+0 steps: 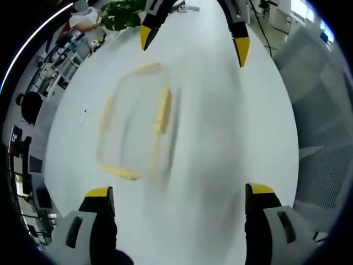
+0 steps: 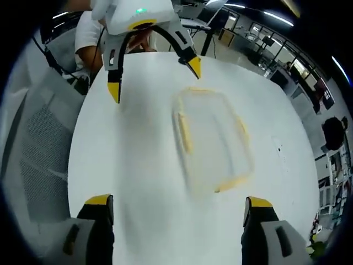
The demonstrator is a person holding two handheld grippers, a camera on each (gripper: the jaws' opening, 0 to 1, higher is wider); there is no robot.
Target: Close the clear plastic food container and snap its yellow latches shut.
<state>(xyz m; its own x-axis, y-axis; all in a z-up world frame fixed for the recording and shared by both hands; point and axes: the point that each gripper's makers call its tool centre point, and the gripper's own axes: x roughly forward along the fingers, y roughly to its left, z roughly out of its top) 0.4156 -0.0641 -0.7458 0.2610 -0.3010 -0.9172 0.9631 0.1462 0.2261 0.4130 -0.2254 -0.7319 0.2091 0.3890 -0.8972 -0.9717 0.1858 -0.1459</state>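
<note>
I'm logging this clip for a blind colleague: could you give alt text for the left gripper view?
A blurred clear container with yellow latches sits on a white table, ahead of the open left gripper. The right gripper, also open, reaches in from the far side, not touching the container. Mesh chairs stand beside the table.
</note>
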